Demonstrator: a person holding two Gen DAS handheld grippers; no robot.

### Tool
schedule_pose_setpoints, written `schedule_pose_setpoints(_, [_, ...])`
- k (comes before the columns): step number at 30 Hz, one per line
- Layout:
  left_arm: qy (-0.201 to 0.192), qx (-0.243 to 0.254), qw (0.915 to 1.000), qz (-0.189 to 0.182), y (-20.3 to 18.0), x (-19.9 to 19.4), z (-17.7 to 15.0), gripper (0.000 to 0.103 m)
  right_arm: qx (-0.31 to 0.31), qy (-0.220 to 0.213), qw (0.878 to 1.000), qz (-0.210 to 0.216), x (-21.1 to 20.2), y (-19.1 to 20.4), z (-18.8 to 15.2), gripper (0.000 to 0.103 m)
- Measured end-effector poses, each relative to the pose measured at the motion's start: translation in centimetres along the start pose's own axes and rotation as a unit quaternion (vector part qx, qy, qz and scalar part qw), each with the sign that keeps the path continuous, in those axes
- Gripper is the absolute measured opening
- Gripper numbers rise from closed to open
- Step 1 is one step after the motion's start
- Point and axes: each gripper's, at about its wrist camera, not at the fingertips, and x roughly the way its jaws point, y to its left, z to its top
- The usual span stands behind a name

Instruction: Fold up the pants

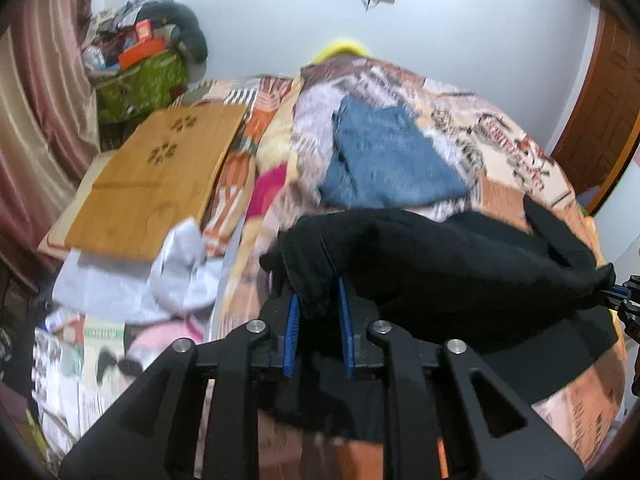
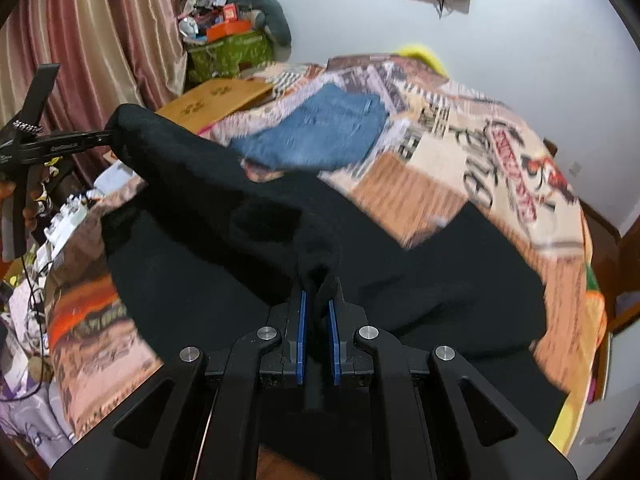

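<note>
Your left gripper point(image 1: 318, 296) and right gripper point(image 2: 316, 304) each hold a fold of the black pants point(image 1: 440, 264), the blue-padded jaws closed on the cloth. The left jaws stand slightly wider than the right, with fabric bunched between them. The pants stretch from one pair of jaws to the other and drape below them onto the patterned bedspread point(image 2: 460, 168). Beyond both jaws lies a folded pair of blue jeans point(image 1: 384, 156); left of them, a wooden board point(image 1: 160, 176).
</note>
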Motion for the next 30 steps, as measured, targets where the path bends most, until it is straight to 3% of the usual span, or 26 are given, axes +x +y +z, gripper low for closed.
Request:
schedule_pose_setpoints(6, [0.059, -0.013, 0.9980, 0.021, 0.7, 1.5, -4.7, 0.021, 0.010, 0.021, 1.000, 0.000, 0.3, 1.0, -2.8, 0.013])
schedule_pose_setpoints(11, [0.085, -0.016, 0.9955, 0.038, 1.0, 1.3, -6.3, 0.021, 0.005, 0.025, 1.000, -0.008, -1.2, 1.0, -3.9, 0.023])
schedule_pose_setpoints(13, [0.082, -0.013, 0.9954, 0.048, 1.0, 0.6, -6.3, 0.028, 0.006, 0.024, 1.000, -0.015, -2.2, 0.5, -4.3, 0.028])
schedule_pose_setpoints(17, [0.053, -0.016, 0.9968, 0.058, 1.0, -1.5, -4.8, 0.046, 0.020, 0.019, 0.999, -0.031, -4.1, -0.9, -4.6, 0.030])
schedule_pose_setpoints(19, [0.037, -0.017, 0.9977, 0.054, 0.7, -2.4, -3.8, 0.056, 0.034, 0.012, 0.999, -0.037, -5.0, -1.9, -4.5, 0.030])
schedule_pose_setpoints(23, [0.014, -0.005, 0.9991, 0.040, -1.4, -3.5, -1.4, 0.066, 0.061, -0.002, 0.997, -0.050, -6.2, -4.1, -3.6, 0.032])
schedule_pose_setpoints(25, [0.005, 0.001, 0.9995, 0.031, -2.7, -3.6, -0.1, 0.074, 0.074, -0.012, 0.995, -0.058, -6.6, -5.3, -2.8, 0.043])
schedule_pose_setpoints(28, [-0.006, 0.013, 0.9997, 0.018, -5.1, -3.2, 1.7, 0.088, 0.086, -0.023, 0.994, -0.065, -6.6, -6.7, -1.6, 0.048])
schedule_pose_setpoints(30, [-0.014, 0.022, 0.9996, 0.009, -6.7, -2.7, 2.8, 0.091, 0.091, -0.024, 0.993, -0.072, -6.3, -7.8, -0.8, 0.053])
